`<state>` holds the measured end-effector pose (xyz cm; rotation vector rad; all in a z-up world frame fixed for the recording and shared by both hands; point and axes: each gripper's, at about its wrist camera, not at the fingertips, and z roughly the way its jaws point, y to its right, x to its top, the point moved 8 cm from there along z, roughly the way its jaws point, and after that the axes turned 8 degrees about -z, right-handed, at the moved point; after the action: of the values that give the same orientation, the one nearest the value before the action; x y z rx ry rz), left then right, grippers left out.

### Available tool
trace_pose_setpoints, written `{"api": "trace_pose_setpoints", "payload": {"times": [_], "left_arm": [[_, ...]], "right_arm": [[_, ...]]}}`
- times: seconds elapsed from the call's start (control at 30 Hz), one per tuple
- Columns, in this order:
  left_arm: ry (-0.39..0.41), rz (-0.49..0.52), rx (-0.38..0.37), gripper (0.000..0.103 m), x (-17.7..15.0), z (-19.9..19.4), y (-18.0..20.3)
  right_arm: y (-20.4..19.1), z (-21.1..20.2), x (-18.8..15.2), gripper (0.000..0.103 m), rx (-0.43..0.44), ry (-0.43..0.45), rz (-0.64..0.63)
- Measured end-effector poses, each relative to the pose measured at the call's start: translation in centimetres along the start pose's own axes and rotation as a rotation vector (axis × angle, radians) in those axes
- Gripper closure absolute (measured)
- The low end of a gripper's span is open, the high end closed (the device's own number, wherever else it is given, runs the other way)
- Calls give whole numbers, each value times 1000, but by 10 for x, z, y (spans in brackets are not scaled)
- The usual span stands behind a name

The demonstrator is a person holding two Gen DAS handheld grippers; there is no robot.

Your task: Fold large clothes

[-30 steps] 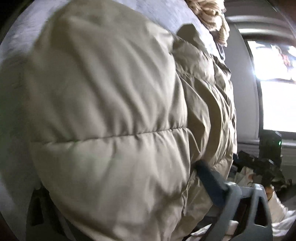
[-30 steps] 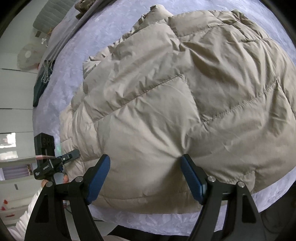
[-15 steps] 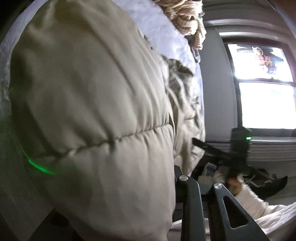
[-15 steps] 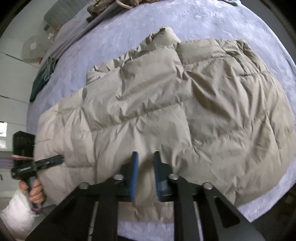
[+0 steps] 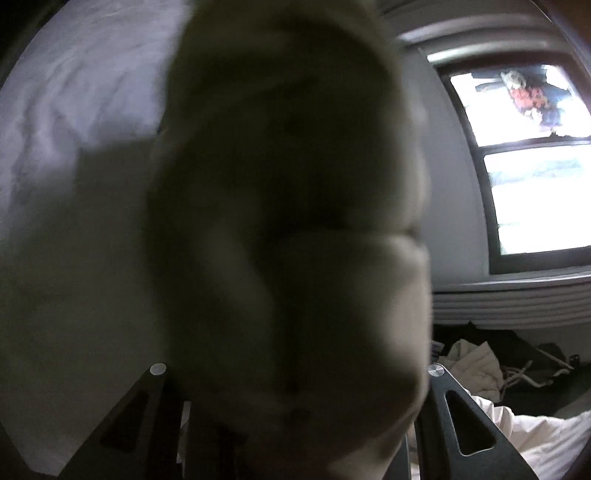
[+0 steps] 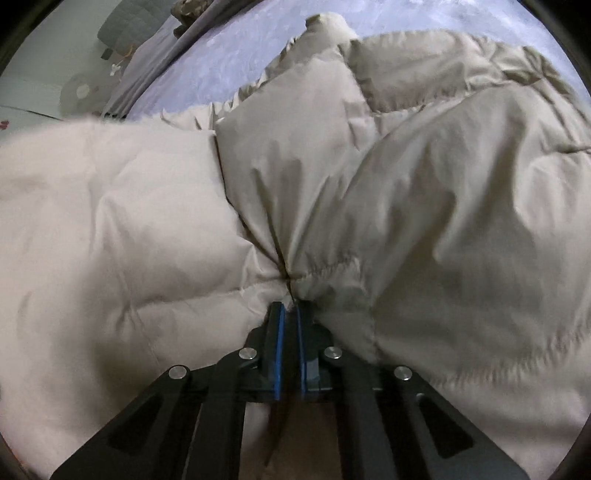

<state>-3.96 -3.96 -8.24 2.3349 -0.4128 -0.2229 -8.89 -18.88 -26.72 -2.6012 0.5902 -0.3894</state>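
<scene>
A beige puffer jacket (image 6: 406,184) lies spread over the lilac bed cover (image 6: 240,55). My right gripper (image 6: 290,304) points down at its near hem. The blue pads are closing tight on a small pinch of fabric, which puckers at their tips. In the left wrist view a thick, blurred fold of the jacket (image 5: 288,221) hangs right before the lens. It bulges between the two dark arms of my left gripper (image 5: 295,398). The fingertips are hidden behind the fold, which is lifted off the bed cover (image 5: 74,92) in their grip.
A bright window (image 5: 535,184) with a ribbed sill (image 5: 517,302) is at the right. Below it lies a heap of clothes (image 5: 476,362) and white fabric (image 5: 535,435). A grey cushion (image 6: 125,26) sits past the bed's far left edge.
The left gripper has risen with the jacket's edge, which now fills its view. The right gripper's jaws went from wide open to pinched on the hem, and it moved in closer.
</scene>
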Motion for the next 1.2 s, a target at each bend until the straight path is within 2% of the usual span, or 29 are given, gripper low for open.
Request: {"api": "trace_pose_setpoints", "payload": {"times": [0.13,0.23,0.33,0.4,0.53,0.63,0.7,0.83,0.87,0.9,0.97,1.0,1.03,1.1,1.13,1.2], "left_arm": [[-20,32,76,73,1,34,45],[-42,47,84,73,6,56,73],[-56,44,77,58,11,75,96],[-69,34,63,46,12,90,110],[-132,81,6,46,17,135,142],[-171,153,-78,46,17,170,163],[-172,188,-97,46,18,190,168],[-200,273,36,46,13,234,151],[-201,286,56,46,25,260,167],[-201,307,71,46,24,264,168],[-199,323,78,46,29,271,174],[-199,329,81,46,28,272,178],[-199,331,82,46,21,272,176],[-201,331,85,46,21,274,170],[-203,334,88,46,23,264,147],[-200,345,100,46,26,265,152]], "right_arm": [[8,8,5,101,79,-20,21],[17,-1,7,101,142,-29,44],[38,-35,6,101,193,18,63],[56,-61,2,100,192,58,68],[99,-106,-15,98,185,138,132],[128,-124,-31,98,174,178,202],[145,-133,-41,98,167,198,253],[162,-150,-58,97,135,235,330],[164,-156,-61,97,126,244,347],[171,-167,-69,92,113,261,379],[171,-181,-82,69,111,298,402],[167,-198,-88,48,121,336,395],[163,-210,-90,32,133,358,379],[146,-229,-99,29,191,386,322],[131,-234,-99,29,247,376,283],[114,-235,-97,28,325,352,244]]}}
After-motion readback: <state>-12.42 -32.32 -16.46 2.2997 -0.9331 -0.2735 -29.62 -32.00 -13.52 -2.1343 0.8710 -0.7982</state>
